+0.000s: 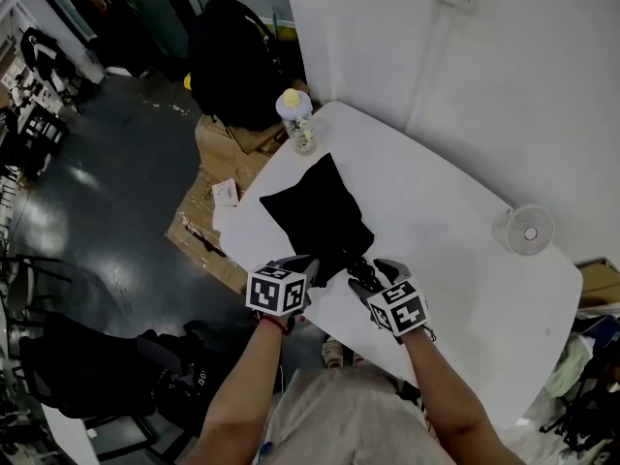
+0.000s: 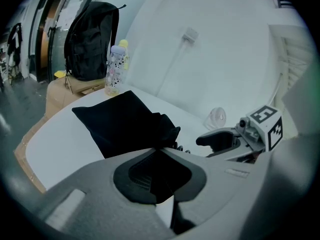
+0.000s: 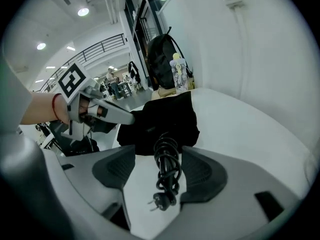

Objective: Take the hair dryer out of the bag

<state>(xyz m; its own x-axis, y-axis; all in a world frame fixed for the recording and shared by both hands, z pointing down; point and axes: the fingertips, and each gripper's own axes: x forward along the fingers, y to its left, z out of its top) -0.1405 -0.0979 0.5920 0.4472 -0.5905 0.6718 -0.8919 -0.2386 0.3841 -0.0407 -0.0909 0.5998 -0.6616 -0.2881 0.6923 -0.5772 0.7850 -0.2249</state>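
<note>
Head view only: white table (image 1: 436,211) whole, with the black bag (image 1: 315,216) lying flat toward its left edge and both grippers at the bag's near end.
Left gripper view only: jaws of the left gripper (image 2: 159,156) pressed together with a pinch of black bag cloth between the pads.
Right gripper view only: right gripper (image 3: 160,156) jaws spread wide; a coiled black cord (image 3: 167,166) runs out of the bag's mouth and lies between them, touching neither pad, its plug (image 3: 162,200) nearest the camera.
Hair dryer: body seen in no view; only the cord shows outside the bag.
Far corner: bottle (image 1: 296,119) upright just beyond the bag's far tip, near the table edge.
Right edge: small fan (image 1: 528,229), well apart from the bag.
Open room: bare tabletop between bag and fan, and along the wall side.
Left edge: table drops to the floor, with cardboard boxes (image 1: 218,153) and a black backpack (image 1: 232,61) beside it.
</note>
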